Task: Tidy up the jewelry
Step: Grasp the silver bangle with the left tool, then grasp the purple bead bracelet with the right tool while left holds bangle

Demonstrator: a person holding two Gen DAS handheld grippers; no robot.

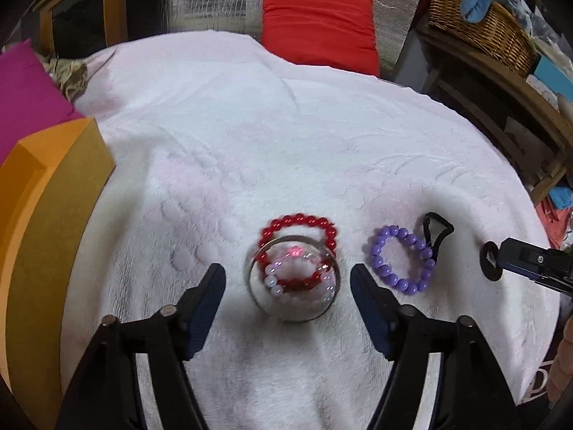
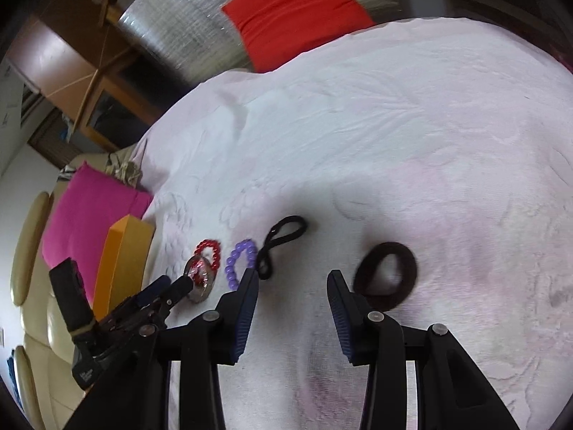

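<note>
A small clear round container (image 1: 292, 304) with a silvery rim sits on the white towel (image 1: 250, 136); white and red beads show through it. My left gripper (image 1: 286, 283) is open, one finger on each side of the container and clear of it. A red bead bracelet (image 1: 297, 225) lies against its far side. To the right lie a purple bead bracelet (image 1: 401, 258) and a thin black hair tie (image 1: 435, 227). My right gripper (image 2: 292, 279) is open over bare towel. A brown hair band (image 2: 386, 272) lies just beyond its right fingertip.
An orange box (image 1: 46, 215) stands at the towel's left edge, with a magenta cushion (image 1: 28, 89) behind it. A red cushion (image 1: 315, 25) leans at the back. A wicker basket (image 1: 483, 25) sits on wooden shelving to the right.
</note>
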